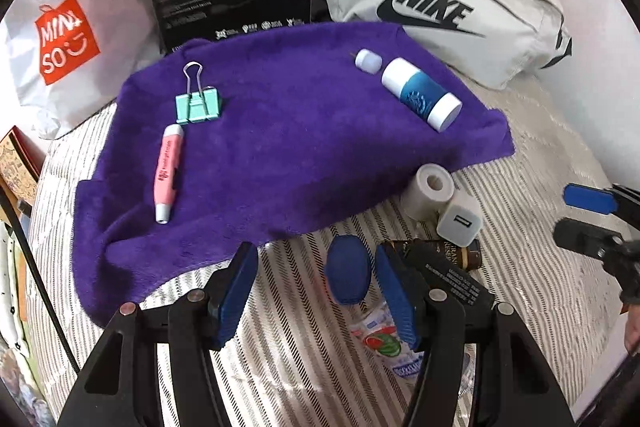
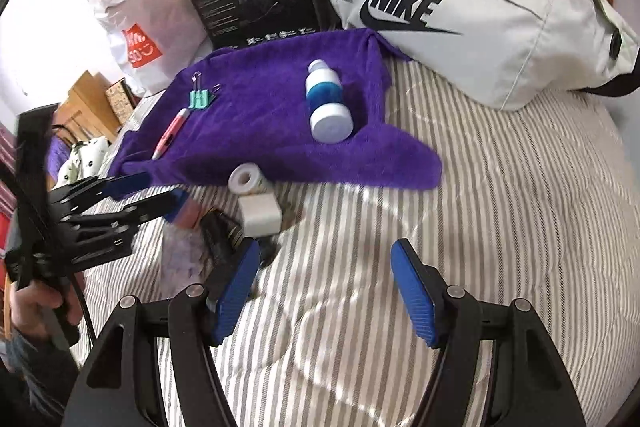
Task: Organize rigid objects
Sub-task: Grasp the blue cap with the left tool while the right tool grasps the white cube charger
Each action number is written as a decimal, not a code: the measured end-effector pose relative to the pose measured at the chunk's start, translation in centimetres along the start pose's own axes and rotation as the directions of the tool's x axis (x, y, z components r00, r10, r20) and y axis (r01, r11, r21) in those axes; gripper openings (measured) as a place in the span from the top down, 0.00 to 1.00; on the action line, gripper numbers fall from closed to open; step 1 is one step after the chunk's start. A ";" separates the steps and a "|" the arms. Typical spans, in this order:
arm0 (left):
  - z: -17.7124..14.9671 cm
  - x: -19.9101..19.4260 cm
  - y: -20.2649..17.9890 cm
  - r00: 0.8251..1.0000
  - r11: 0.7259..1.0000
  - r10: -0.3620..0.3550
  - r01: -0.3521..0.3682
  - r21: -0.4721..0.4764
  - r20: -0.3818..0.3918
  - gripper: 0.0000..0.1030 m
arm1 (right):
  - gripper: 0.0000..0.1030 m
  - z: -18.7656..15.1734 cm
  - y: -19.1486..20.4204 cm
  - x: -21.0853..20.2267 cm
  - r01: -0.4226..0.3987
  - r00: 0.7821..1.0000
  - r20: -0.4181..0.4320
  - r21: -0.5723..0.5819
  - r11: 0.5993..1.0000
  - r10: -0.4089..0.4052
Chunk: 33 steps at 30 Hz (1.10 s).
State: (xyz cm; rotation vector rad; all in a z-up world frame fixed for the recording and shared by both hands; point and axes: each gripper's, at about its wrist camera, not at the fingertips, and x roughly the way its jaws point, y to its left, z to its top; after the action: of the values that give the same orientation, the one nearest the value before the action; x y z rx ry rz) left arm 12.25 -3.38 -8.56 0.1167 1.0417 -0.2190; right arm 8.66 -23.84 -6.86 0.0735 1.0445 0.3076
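Left gripper (image 1: 316,287) and right gripper (image 2: 326,287), both angled downward, jaws apart, empty.

i see a fuzzy purple towel (image 1: 280,147) of matt cloth, a smooth plastic bottle (image 1: 420,95), and a mint metal binder clip (image 1: 199,107).

Binder clip (image 1: 198,105), pink pen (image 1: 169,173), bottle (image 1: 420,94) (lying flat) — all on purple towel (image 1: 280,155).

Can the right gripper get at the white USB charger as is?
Probably yes. The right gripper is open and empty, and the white USB charger lies just ahead on the striped bedding, top uncovered, though the grey roll crowds it.
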 end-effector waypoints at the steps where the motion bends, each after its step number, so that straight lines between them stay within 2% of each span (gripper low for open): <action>1: 0.0 0.3 -0.1 1.000 1.000 0.011 -0.011 0.004 -0.005 0.43 | 0.34 -0.2 0.1 0.0 0.009 1.000 0.000 -0.007 1.000 -0.009; 3: 0.0 0.8 -0.1 0.999 0.999 0.035 -0.035 0.012 -0.015 0.43 | 0.34 -0.5 0.0 0.2 0.011 1.000 -0.010 -0.001 1.000 -0.011; 6: 0.1 1.2 0.2 0.999 1.000 0.029 -0.029 0.006 -0.022 0.45 | 0.34 -0.8 0.0 0.5 -0.002 1.000 -0.021 -0.001 1.000 0.002; 12: -0.1 1.7 -0.8 0.999 0.998 0.022 -0.020 0.056 -0.036 0.79 | 0.34 -0.7 0.3 1.7 -0.035 0.999 -0.030 -0.001 0.999 0.035; 16: -0.2 1.5 -0.8 0.998 0.996 0.061 -0.059 0.067 -0.025 0.79 | 0.34 -0.1 0.9 3.1 -0.056 0.998 -0.037 -0.008 0.998 0.056; 22: -1.0 0.4 1.2 0.995 0.995 0.095 -0.094 0.042 -0.017 0.79 | 0.34 1.6 2.0 5.3 -0.118 0.992 -0.054 -0.014 0.993 0.117; 29: -2.0 0.4 3.6 0.997 0.997 0.075 -0.076 -0.025 -0.015 0.79 | 0.34 2.8 3.3 7.7 -0.078 0.995 -0.063 -0.086 0.993 0.073; 31: -2.0 0.3 3.9 0.997 0.997 0.076 -0.076 -0.034 -0.012 0.79 | 0.39 2.8 3.6 7.9 -0.055 0.997 -0.053 -0.118 0.991 0.049; 33: -2.1 0.3 4.0 0.997 0.996 0.077 -0.078 -0.035 -0.011 0.79 | 0.51 2.7 4.1 7.9 -0.008 0.999 -0.040 -0.165 0.986 0.002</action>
State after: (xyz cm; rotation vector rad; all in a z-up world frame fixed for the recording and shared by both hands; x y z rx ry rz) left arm 11.55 0.88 -9.88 0.1264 1.0479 -0.1298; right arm 13.82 -17.46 -11.30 -0.0792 1.0543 0.4002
